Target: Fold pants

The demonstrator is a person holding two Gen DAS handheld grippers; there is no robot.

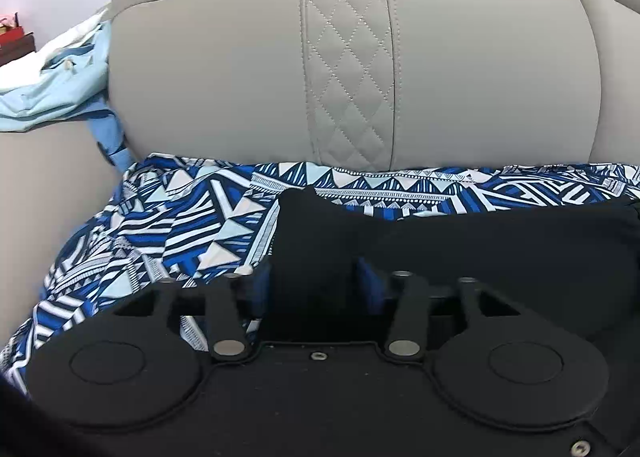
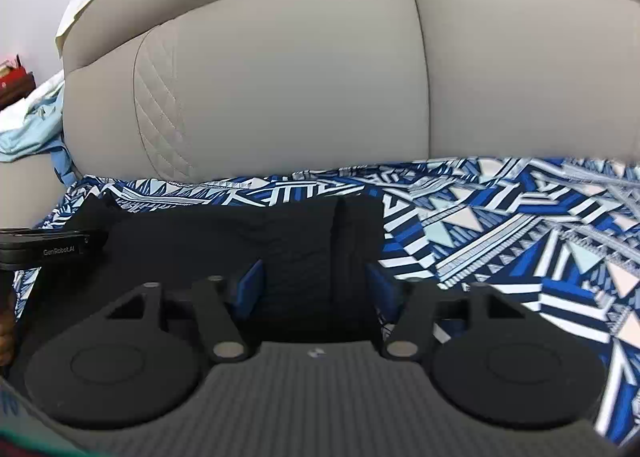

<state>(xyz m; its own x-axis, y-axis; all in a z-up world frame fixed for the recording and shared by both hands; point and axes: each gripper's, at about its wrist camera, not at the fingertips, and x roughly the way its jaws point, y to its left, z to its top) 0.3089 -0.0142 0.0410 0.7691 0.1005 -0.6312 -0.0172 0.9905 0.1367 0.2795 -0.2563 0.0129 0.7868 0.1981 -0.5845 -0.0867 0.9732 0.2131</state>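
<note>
Black pants lie on a blue and white patterned cloth on a sofa seat; they also show in the right wrist view. My left gripper stands open with black fabric between its blue pads, near the pants' left end. My right gripper is open with the pants' right end between its pads. The left gripper's body shows at the left edge of the right wrist view.
The grey sofa backrest rises right behind the pants, with a quilted strip. A light blue garment lies on the sofa arm at the left. The patterned cloth spreads to the right.
</note>
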